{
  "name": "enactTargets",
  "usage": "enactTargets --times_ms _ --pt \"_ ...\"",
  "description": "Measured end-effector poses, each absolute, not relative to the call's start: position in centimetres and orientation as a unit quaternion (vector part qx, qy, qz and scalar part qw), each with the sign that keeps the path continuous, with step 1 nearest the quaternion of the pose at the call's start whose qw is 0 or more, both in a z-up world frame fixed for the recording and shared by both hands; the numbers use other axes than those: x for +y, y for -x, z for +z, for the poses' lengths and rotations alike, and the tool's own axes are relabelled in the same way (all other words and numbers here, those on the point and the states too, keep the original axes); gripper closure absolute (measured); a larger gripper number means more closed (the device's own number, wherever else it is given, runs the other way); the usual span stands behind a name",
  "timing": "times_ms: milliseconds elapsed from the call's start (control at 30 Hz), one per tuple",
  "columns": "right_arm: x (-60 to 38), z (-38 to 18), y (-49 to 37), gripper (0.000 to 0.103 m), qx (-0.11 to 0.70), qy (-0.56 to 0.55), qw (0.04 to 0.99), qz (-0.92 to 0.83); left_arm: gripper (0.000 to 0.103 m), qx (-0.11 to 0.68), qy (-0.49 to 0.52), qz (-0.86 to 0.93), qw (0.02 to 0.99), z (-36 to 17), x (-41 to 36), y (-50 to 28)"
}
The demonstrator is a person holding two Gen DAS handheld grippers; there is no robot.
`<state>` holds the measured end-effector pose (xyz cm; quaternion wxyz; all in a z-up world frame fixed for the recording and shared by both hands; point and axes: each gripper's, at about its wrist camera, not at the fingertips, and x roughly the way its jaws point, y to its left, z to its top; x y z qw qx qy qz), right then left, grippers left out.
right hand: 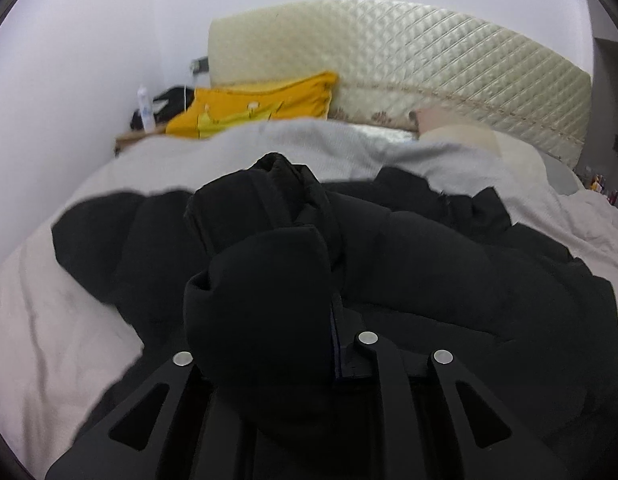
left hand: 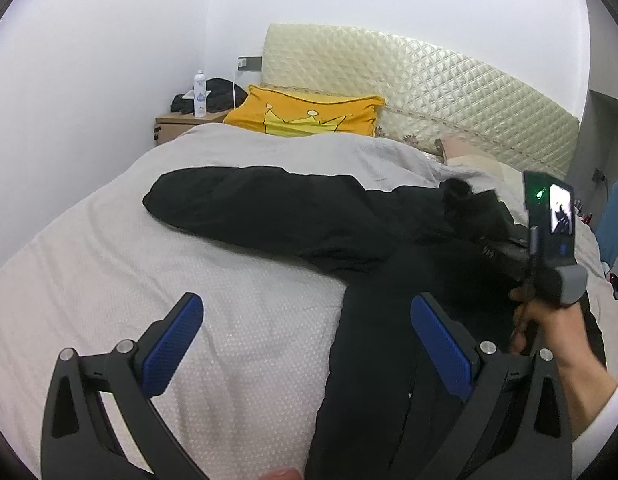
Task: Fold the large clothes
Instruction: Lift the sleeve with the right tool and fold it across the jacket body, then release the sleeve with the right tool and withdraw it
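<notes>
A large black padded jacket (left hand: pixel 293 216) lies on the bed, one sleeve stretched out to the left. My left gripper (left hand: pixel 307 340) is open and empty, held above the jacket's left edge and the bedcover. The right gripper's body (left hand: pixel 549 236) shows at the right of the left wrist view, held in a hand. In the right wrist view the right gripper (right hand: pixel 277 304) is shut on a thick fold of the jacket (right hand: pixel 261 288), lifted above the rest of the garment (right hand: pixel 449 264). Its fingertips are hidden by the fabric.
The bed has a pale grey cover (left hand: pixel 109 248) and a cream quilted headboard (left hand: pixel 409 80). A yellow pillow (left hand: pixel 305 116) lies at the head. A wooden nightstand (left hand: pixel 173 126) at the back left holds a white bottle (left hand: pixel 199 94) and dark items.
</notes>
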<state>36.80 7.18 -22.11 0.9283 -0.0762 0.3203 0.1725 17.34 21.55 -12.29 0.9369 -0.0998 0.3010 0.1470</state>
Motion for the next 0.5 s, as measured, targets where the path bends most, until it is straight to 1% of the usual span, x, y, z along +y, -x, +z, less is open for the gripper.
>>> enactTargets --times_ms 133,200,233,267,333,433,500 --pt "7.0 -23.8 -37.4 0.081 0.347 0.059 0.920 0.174 0.000 0.308 0.094 0.145 0.936 -12.6 21.1 -17.8" --pt "7.0 -23.7 -37.1 0.071 0.346 0.056 0.918 0.184 0.000 0.309 0.092 0.150 0.934 -12.7 21.0 -17.8" --pt "7.0 -23.5 -37.0 0.057 0.346 0.052 0.918 0.188 0.000 0.310 0.094 0.153 0.934 -12.7 21.1 -17.8" --pt "6.9 -23.3 -36.8 0.047 0.344 0.044 0.917 0.195 0.000 0.312 0.096 0.153 0.933 -12.8 21.1 -17.8" --pt "6.6 -22.7 -36.3 0.038 0.339 0.032 0.918 0.203 0.000 0.319 0.095 0.155 0.930 -13.0 21.1 -18.1" --pt "5.7 -21.5 -35.4 0.037 0.332 0.004 0.917 0.220 0.000 0.323 0.100 0.151 0.929 -12.7 20.8 -18.2" --pt "5.1 -20.5 -34.8 0.034 0.329 -0.004 0.917 0.225 0.000 0.320 0.093 0.149 0.931 -12.2 20.2 -18.1"
